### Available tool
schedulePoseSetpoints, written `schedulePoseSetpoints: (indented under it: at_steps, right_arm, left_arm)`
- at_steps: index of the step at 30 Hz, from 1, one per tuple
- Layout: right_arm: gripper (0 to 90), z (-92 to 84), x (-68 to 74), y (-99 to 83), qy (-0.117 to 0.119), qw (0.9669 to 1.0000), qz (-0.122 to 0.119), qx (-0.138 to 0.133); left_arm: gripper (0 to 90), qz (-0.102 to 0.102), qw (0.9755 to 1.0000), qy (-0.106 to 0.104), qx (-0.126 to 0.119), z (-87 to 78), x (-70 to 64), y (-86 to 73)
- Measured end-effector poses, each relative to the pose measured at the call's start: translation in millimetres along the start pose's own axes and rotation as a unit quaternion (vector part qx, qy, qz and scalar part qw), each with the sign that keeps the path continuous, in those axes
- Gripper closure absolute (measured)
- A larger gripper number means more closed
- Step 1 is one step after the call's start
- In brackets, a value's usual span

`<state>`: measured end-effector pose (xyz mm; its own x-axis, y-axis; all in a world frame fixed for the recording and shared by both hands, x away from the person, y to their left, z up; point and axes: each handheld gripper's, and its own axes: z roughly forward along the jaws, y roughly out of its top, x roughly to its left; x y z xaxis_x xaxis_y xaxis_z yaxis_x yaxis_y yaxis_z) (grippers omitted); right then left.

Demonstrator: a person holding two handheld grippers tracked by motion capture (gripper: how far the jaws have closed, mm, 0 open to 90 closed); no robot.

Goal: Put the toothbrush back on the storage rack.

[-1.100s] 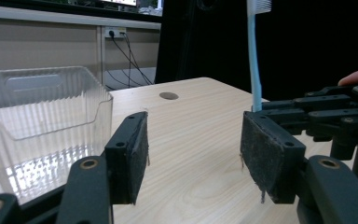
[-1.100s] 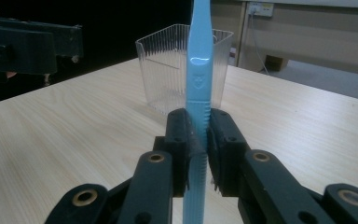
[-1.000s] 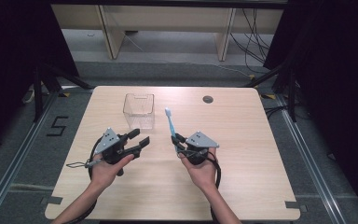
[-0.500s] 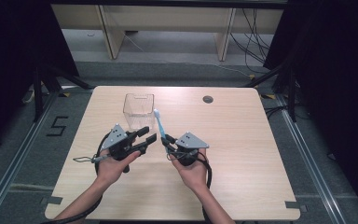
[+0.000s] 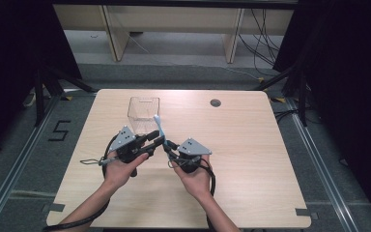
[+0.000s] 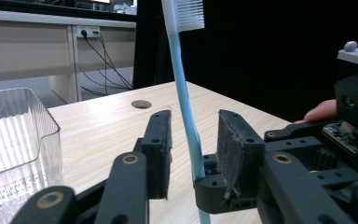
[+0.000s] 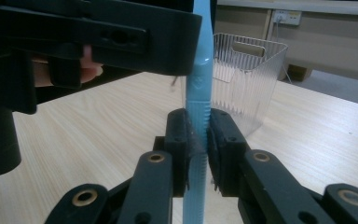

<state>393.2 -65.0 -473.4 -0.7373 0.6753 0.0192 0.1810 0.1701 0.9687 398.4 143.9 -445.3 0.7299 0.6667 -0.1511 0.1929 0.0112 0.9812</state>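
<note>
A light blue toothbrush (image 5: pixel 159 125) with white bristles stands upright, my right gripper (image 5: pixel 168 147) shut on the lower part of its handle (image 7: pixel 199 70). My left gripper (image 5: pixel 157 138) reaches in from the left with its jaws on either side of the handle (image 6: pixel 184 102). Those jaws have just been closing. In the left gripper view (image 6: pixel 194 126) a gap still shows on both sides of the handle, so the pads do not press it. The right gripper view (image 7: pixel 199 119) shows both pads tight on the handle, with the left gripper's body (image 7: pixel 98 32) close above.
A clear ribbed plastic bin (image 5: pixel 143 112) stands on the wooden table (image 5: pixel 251 145) just beyond the two grippers. A round cable hole (image 5: pixel 215 102) sits in the far middle of the tabletop. Both forearms come in from the front edge.
The right gripper carried the toothbrush leftward to meet the left gripper. The left gripper's jaws narrowed around the handle.
</note>
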Motion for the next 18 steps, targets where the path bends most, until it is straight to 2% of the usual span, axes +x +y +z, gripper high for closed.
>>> schedulePoseSetpoints:
  at_steps: [8, 10, 13, 14, 15, 18]
  right_arm:
    - [79.0, -0.4, 2.2, 0.9, -0.003, 1.0000, -0.004, -0.004]
    - [79.0, 0.0, 3.2, 1.0, 0.000, 1.0000, 0.004, -0.005]
    - [79.0, -0.4, 3.3, 1.3, -0.006, 1.0000, 0.001, -0.001]
    - [79.0, 0.2, 3.1, 1.0, -0.003, 1.0000, 0.002, -0.002]
    - [79.0, 0.0, 4.3, 0.5, -0.005, 0.9999, 0.014, -0.002]
    - [79.0, -0.5, 4.3, 0.5, -0.009, 0.9999, 0.014, 0.004]
  left_arm:
    - [75.9, 0.001, 1.0000, -0.001, 0.000, 3.5, 0.3, 0.4]
    - [78.9, 0.003, 1.0000, -0.002, 0.000, 4.3, -0.1, 0.5]
    - [80.4, 0.004, 1.0000, -0.005, 0.002, 5.0, -0.8, 1.0]
    - [80.8, 0.003, 0.9999, -0.010, -0.006, 6.6, -0.6, 0.4]
    - [81.0, 0.005, 1.0000, -0.008, -0.002, 6.3, -0.8, 0.6]
    - [81.8, 0.009, 0.9999, -0.009, 0.003, 6.5, -2.2, 0.9]
